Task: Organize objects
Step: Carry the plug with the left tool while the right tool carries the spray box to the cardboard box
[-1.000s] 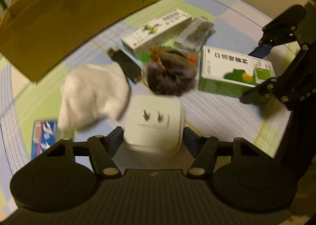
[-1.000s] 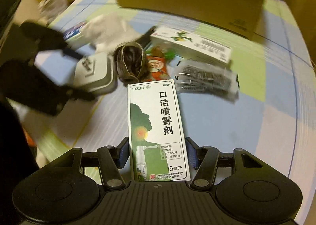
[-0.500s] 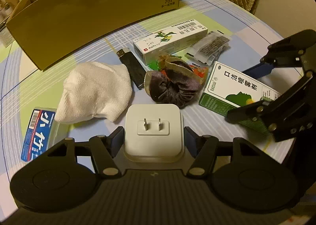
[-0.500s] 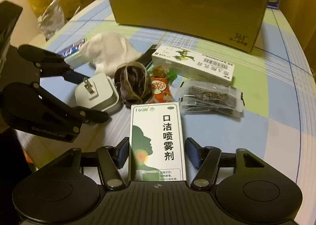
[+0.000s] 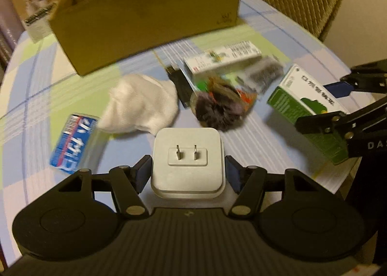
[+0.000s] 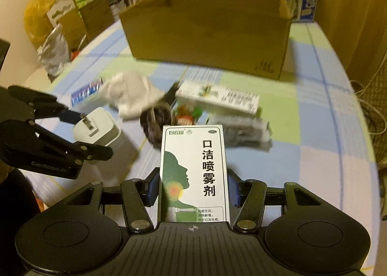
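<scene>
My left gripper (image 5: 187, 170) is shut on a white plug adapter (image 5: 187, 155), held above the table with its two prongs facing up. My right gripper (image 6: 193, 190) is shut on a green-and-white spray box (image 6: 193, 172), also lifted. In the right wrist view the adapter (image 6: 98, 128) shows at the left inside the other gripper. In the left wrist view the spray box (image 5: 307, 96) shows at the right. An open cardboard box (image 6: 208, 34) stands at the far side of the table; its wall (image 5: 145, 17) is ahead of the adapter.
On the checked tablecloth (image 6: 314, 135) lie a white cloth (image 5: 142, 104), a blue packet (image 5: 72, 142), a black lighter (image 5: 180, 84), a dark scrunchie (image 5: 217, 106), a long white medicine box (image 5: 222, 58) and a clear bag (image 5: 263, 75). Cartons and bags (image 6: 58, 24) crowd the far left.
Both grippers have risen and tilted up towards the cardboard box, carrying the adapter and the spray box with them. The items on the table have not moved.
</scene>
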Tool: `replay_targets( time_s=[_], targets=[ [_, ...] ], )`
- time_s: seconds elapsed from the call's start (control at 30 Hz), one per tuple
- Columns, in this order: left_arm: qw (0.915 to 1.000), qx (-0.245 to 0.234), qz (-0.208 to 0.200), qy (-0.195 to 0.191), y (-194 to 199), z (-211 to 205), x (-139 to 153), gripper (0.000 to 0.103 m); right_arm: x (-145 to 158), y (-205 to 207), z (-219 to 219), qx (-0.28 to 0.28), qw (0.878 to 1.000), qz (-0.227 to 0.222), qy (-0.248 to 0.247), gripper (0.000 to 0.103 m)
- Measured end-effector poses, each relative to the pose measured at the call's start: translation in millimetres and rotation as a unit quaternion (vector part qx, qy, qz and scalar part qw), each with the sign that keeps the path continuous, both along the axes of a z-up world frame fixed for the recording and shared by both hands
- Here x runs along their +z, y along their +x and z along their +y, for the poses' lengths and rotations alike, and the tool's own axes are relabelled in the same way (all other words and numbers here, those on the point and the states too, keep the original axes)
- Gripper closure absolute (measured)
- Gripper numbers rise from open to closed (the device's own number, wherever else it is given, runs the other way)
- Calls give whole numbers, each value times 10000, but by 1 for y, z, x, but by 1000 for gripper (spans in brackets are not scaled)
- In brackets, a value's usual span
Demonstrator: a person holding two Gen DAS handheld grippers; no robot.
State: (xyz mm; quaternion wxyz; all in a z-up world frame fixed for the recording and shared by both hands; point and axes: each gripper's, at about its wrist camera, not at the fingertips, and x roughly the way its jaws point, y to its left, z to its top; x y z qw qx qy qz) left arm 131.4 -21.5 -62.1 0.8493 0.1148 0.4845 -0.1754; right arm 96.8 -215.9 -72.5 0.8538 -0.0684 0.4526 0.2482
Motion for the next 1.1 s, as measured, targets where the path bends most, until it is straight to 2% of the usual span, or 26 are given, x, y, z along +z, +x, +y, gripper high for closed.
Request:
replay_targets(
  time_s=[0.13, 0.27, 0.43, 0.57, 0.77, 1.1],
  targets=[
    [9995, 216, -231, -28, 10, 5, 31, 43, 33, 13, -3, -85, 9996, -225, 156, 51],
    [9978, 342, -573, -46, 37, 7, 72, 43, 74, 39, 2, -57, 9983, -502, 297, 51],
    [9946, 387, -965, -32, 87, 8, 117, 43, 118, 91, 16, -34, 9959, -809, 407, 51],
    [9924, 477, -1137, -46, 127, 7, 137, 43, 136, 139, 25, -138, 9952, -863, 435, 51],
    [9913, 644, -1144, -137, 184, 11, 142, 43, 136, 209, 40, -352, 9955, -735, 475, 51],
    [9930, 869, -776, -209, 246, 10, 94, 43, 84, 283, 49, -749, 9958, -261, 457, 51]
  ],
)
